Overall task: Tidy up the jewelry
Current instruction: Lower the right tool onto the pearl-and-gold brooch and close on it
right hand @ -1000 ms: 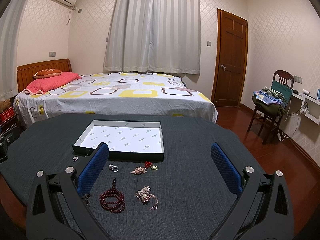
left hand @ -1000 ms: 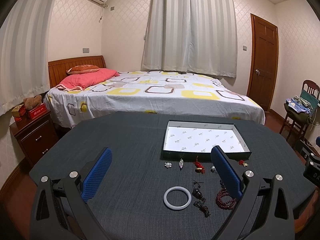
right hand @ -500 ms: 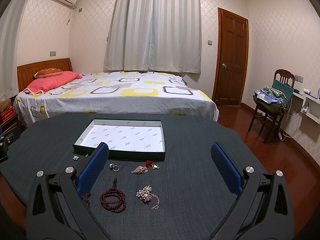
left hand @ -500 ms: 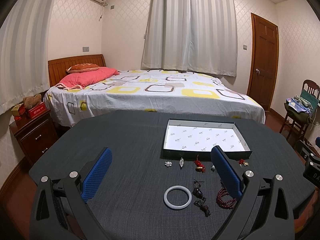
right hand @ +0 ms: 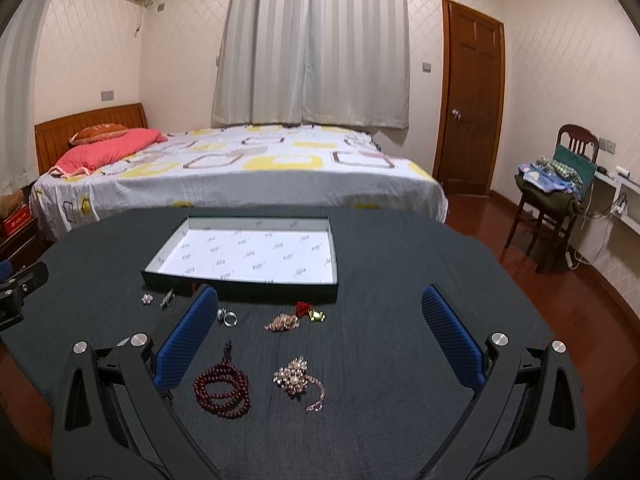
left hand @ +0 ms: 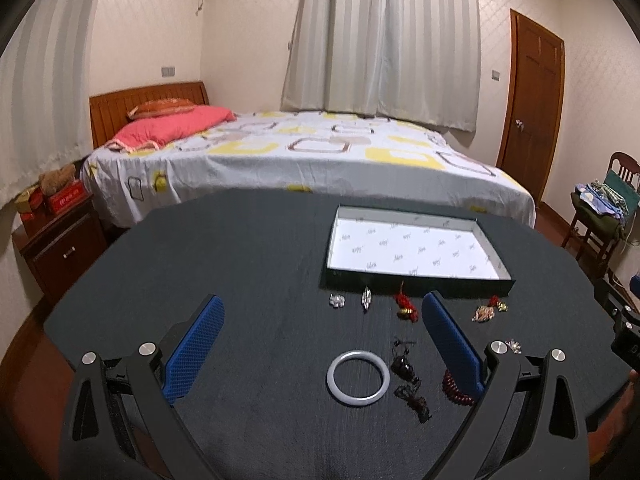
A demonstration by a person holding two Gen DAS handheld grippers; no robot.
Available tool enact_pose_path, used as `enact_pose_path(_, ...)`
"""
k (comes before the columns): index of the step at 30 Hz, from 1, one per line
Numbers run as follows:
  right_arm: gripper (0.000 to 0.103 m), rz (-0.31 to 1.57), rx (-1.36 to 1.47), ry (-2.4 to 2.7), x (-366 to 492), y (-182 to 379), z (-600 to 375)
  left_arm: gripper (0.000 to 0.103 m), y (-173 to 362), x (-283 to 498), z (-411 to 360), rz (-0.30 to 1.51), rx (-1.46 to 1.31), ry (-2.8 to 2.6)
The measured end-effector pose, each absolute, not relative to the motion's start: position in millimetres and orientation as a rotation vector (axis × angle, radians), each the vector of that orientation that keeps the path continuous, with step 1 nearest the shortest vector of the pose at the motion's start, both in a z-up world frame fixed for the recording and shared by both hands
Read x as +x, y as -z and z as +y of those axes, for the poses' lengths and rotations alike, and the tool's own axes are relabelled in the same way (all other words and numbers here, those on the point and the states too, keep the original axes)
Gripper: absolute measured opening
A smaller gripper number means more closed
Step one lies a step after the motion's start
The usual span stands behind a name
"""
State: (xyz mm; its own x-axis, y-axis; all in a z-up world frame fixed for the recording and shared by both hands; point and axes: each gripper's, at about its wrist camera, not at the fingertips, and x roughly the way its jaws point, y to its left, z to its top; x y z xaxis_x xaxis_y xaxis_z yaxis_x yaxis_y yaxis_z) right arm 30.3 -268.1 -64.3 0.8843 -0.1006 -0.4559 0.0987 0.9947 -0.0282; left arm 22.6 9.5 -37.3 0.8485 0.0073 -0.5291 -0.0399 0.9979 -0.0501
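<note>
A shallow dark box with a white lining [left hand: 412, 250] [right hand: 256, 256] lies on the dark table, nothing in it. Jewelry is scattered in front of it: a white bangle [left hand: 358, 376], dark pendants [left hand: 404, 366], a red tassel charm [left hand: 404, 306], small silver pieces [left hand: 337, 300], a dark red bead bracelet [right hand: 222, 390], a pearl brooch [right hand: 294, 376], rings [right hand: 227, 317] and a red flower piece [right hand: 303, 308]. My left gripper [left hand: 320, 322] hovers open over the bangle area. My right gripper [right hand: 318, 314] hovers open above the brooch and beads. Neither holds anything.
The table [right hand: 400, 272] is round-edged with a dark cloth. Behind it stands a bed [right hand: 240, 168]. A nightstand [left hand: 60, 240] is at the left, a chair piled with clothes [right hand: 556, 188] and a door [right hand: 470, 108] at the right.
Both grippers have tilted slightly and drifted; the box and jewelry sit a little higher in the right wrist view. Nothing was picked up.
</note>
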Motion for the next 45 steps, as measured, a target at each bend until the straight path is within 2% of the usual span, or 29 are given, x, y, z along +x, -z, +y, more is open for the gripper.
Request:
enact_pose_path(6, 0.1, 0.521, 0.01, 0.087, 46, 91, -273, 0.096, 67, 42, 12, 0.632, -0.058, -0.021)
enact_pose_path(11, 0.098, 0.616, 0.037, 0.074, 62, 128, -281, 0.096, 103, 65, 21, 0.792, -0.144, 0.018)
enact_pose_path(12, 0.096, 0.635, 0.042, 0.069, 64, 134, -283, 0.096, 108, 67, 21, 0.806, -0.148, 0.02)
enact_pose_path(14, 0.078, 0.68, 0.048, 0.06, 72, 145, -284, 0.096, 119, 73, 18, 0.822, -0.128, 0.022)
enact_pose_path(22, 0.065, 0.811, 0.06, 0.004, 95, 179, -277, 0.096, 143, 86, 0, 0.847, -0.057, 0.054)
enact_pose_path(25, 0.055, 0.851, 0.055, -0.006, 100, 189, -275, 0.096, 149, 90, -1, 0.861, -0.049, 0.05)
enact_pose_path(30, 0.051, 0.862, 0.027, -0.016, 101, 193, -269, 0.096, 157, 95, -2, 0.885, -0.047, 0.049)
enact_pose_path(33, 0.037, 0.857, 0.012, -0.041, 98, 193, -263, 0.096, 159, 96, -5, 0.891, -0.044, 0.057)
enact_pose_path(34, 0.03, 0.857, 0.016, -0.057, 97, 193, -262, 0.096, 159, 96, -7, 0.893, -0.04, 0.06)
enact_pose_path(35, 0.028, 0.859, 0.013, -0.058, 98, 193, -263, 0.096, 160, 97, -8, 0.895, -0.038, 0.062)
enact_pose_path(45, 0.025, 0.845, 0.061, -0.034, 99, 187, -276, 0.096, 163, 101, -14, 0.902, -0.027, 0.078)
